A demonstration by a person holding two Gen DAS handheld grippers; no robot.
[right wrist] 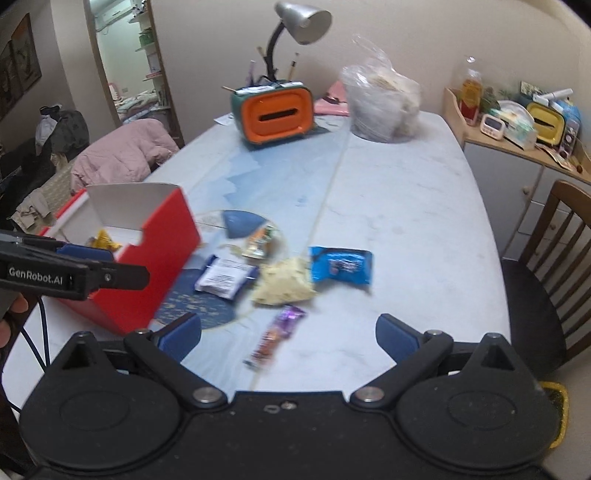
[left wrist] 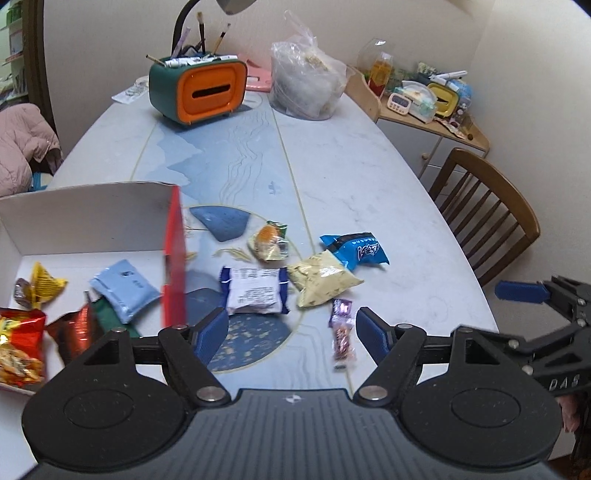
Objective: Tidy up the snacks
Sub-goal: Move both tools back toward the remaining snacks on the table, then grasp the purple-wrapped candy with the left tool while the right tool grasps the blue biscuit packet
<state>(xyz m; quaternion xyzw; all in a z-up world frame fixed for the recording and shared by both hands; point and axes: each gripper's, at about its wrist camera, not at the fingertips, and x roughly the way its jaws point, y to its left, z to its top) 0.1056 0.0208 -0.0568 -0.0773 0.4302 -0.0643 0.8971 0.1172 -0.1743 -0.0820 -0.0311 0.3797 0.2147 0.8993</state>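
A red box with a white inside (left wrist: 173,258) (right wrist: 155,266) stands at the left and holds several snack packets, among them a light blue one (left wrist: 123,290). On the table lie a white and blue packet (left wrist: 255,290) (right wrist: 227,277), a yellow bag (left wrist: 323,282) (right wrist: 284,282), a blue bag (left wrist: 354,249) (right wrist: 340,264), an orange-topped snack (left wrist: 269,242) (right wrist: 260,240) and a purple bar (left wrist: 342,328) (right wrist: 275,338). My left gripper (left wrist: 291,334) is open and empty above the table near the white packet. My right gripper (right wrist: 288,332) is open and empty above the purple bar.
An orange and green pen holder (left wrist: 199,90) (right wrist: 275,110), a clear plastic bag (left wrist: 306,85) (right wrist: 382,105) and a desk lamp (right wrist: 301,22) stand at the far end. A wooden chair (left wrist: 487,210) (right wrist: 554,266) and a cluttered cabinet (right wrist: 517,147) are on the right. A pink jacket (right wrist: 122,155) lies at the left.
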